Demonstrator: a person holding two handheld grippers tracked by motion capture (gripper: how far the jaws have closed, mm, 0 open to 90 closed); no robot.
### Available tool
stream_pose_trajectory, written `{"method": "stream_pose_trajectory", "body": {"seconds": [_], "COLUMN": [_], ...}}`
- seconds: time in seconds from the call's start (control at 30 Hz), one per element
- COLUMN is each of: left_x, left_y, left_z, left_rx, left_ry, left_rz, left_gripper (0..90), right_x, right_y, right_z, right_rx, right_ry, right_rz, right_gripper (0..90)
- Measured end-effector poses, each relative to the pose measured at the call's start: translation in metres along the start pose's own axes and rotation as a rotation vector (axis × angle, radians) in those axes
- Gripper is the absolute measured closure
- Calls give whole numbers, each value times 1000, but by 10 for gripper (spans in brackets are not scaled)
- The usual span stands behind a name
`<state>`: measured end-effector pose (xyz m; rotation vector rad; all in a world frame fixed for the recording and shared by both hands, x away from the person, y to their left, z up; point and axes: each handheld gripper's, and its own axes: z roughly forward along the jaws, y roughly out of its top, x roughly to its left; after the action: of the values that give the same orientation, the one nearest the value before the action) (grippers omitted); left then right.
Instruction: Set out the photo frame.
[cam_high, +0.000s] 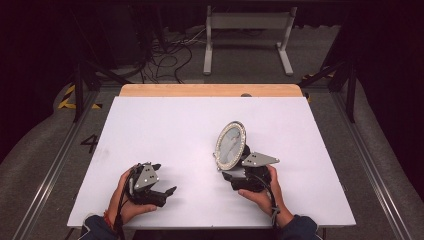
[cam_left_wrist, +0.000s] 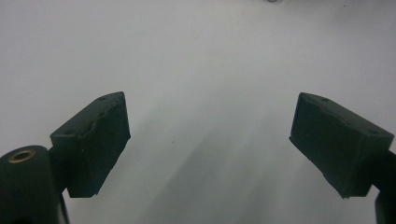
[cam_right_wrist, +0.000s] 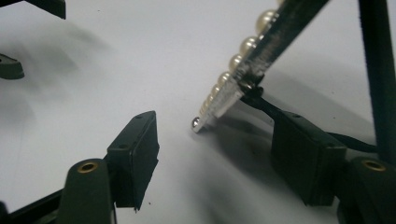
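We hold the left gripper (cam_high: 162, 191) low over the white table (cam_high: 165, 125), near its front edge, jaws wide with nothing between them. To its right the mirror (cam_high: 230, 145) stands tilted on the table. Our right gripper (cam_high: 231, 176) sits just behind it, jaws wide, clear of the pearl rim (cam_right_wrist: 233, 63).

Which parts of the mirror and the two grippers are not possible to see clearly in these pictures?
- Mirror stand: in the high view the right gripper covers it; in the right gripper view only a dark strut shows.
- Mirror top: cut off by the upper edge in the right gripper view.
- Mirror glass: too small in the high view to read its reflection.
- Left gripper: its fingers are cut by the lower edge.
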<state>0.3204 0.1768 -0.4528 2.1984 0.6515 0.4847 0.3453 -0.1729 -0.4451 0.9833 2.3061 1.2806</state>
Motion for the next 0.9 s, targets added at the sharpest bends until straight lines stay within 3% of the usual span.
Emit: {"method": "stream_pose_trajectory", "body": {"seconds": [0.33,0.53,0.9], "left_x": [0,0,-1], "left_y": [-11,-15,-14], "left_z": [-11,-13,-9], "left_rx": [14,31,35], "left_ry": [38,48,28], "left_rz": [-16,-21,-18], "left_gripper": [125,126,129], "right_x": [5,-3,-9], "right_y": [10,11,12], "right_z": [14,14,11], "right_rx": [-16,-35,-10], "right_ry": [2,-11,26], "right_rz": [18,76,94], "right_gripper": [453,622,652]}}
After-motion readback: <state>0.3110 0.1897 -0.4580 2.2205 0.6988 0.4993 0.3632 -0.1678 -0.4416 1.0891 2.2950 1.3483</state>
